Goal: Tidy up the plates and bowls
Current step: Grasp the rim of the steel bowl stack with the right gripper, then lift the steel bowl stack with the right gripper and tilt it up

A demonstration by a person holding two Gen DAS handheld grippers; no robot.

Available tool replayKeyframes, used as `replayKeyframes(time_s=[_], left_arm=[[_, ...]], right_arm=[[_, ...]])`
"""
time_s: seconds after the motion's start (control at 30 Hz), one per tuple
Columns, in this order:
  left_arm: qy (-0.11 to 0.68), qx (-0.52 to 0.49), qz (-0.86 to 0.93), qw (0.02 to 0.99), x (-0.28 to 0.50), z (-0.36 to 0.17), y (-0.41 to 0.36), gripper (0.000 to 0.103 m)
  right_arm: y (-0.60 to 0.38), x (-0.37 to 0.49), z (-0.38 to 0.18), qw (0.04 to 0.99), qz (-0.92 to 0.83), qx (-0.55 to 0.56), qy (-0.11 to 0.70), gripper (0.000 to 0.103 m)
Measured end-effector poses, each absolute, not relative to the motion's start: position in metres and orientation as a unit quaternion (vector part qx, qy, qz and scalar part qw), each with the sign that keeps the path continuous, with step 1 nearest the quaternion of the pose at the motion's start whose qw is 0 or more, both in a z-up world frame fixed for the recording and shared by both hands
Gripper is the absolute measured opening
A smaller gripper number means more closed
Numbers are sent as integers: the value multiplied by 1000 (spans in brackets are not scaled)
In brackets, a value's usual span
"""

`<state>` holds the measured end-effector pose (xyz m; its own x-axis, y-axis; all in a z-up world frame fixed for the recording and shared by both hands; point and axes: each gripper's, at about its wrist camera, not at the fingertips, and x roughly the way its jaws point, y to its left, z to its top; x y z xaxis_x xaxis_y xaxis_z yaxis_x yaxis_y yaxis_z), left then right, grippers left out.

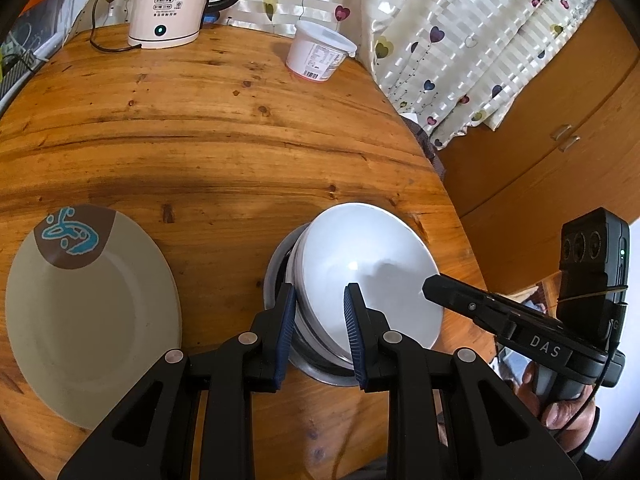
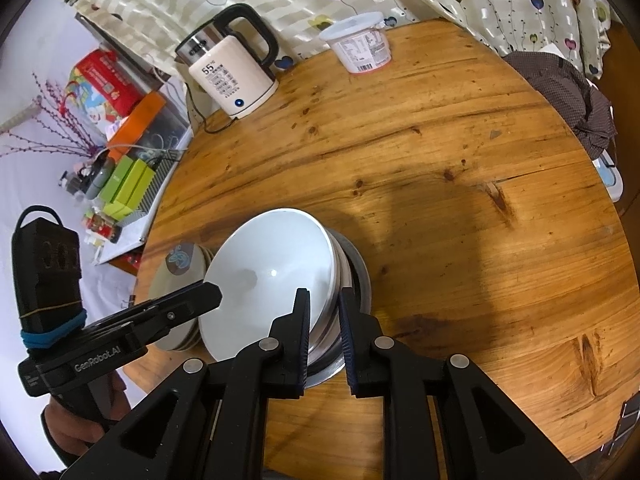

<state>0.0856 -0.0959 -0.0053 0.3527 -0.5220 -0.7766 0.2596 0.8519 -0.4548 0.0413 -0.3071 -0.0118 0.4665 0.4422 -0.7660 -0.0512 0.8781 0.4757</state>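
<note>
Both jaws pinch opposite rims of the white bowl, left gripper and right gripper angled steeply down over the wooden table.

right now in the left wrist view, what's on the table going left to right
beige plate → white kettle → left tool at the white bowl stacked in a metal bowl → right tool

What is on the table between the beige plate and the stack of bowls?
Nothing: between the beige plate and the stack of bowls there is only bare wooden table. The left wrist view shows it.
</note>
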Motion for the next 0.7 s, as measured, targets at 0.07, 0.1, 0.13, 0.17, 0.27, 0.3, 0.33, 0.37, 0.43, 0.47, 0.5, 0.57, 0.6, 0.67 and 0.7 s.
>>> replayKeyframes(time_s=[0.07,0.1,0.13,0.17,0.27,0.3,0.33,0.37,0.43,0.47,0.5,0.57,0.6,0.67,0.7], left_arm=[[512,-132,-241,814,85,-5,-94,25],[509,-134,-243,815,85,-5,-92,25],[505,-138,-245,817,84,-4,-90,25],[500,-140,-247,818,83,-3,-89,25],[481,-146,-249,828,80,2,-81,25],[474,-148,-249,832,79,4,-78,25],[467,-148,-249,835,78,5,-76,25],[462,-147,-247,839,77,5,-74,25],[451,-143,-244,847,75,6,-70,25],[449,-143,-244,848,74,6,-68,25],[446,-145,-243,849,73,5,-66,25],[445,-146,-240,850,71,2,-62,26],[444,-149,-239,851,70,1,-60,27],[441,-151,-238,852,67,-1,-57,27],[438,-150,-236,854,65,-2,-56,27]], right_arm=[[-308,41,-11,834,150,198,492,16],[-309,40,-9,836,152,198,489,16],[-310,40,-8,837,153,198,487,17],[-311,39,-6,839,154,198,483,21],[-316,37,-1,845,160,200,469,33],[-318,35,1,848,162,201,463,34],[-320,34,2,850,162,200,459,35],[-321,32,3,854,163,199,453,35],[-324,29,4,859,163,196,443,36],[-326,26,5,863,166,192,436,36],[-327,24,5,867,169,189,428,36],[-329,20,5,873,167,184,419,38],[-331,18,4,875,167,181,416,38],[-334,15,1,877,163,180,414,38],[-336,14,-1,876,159,181,417,38]])
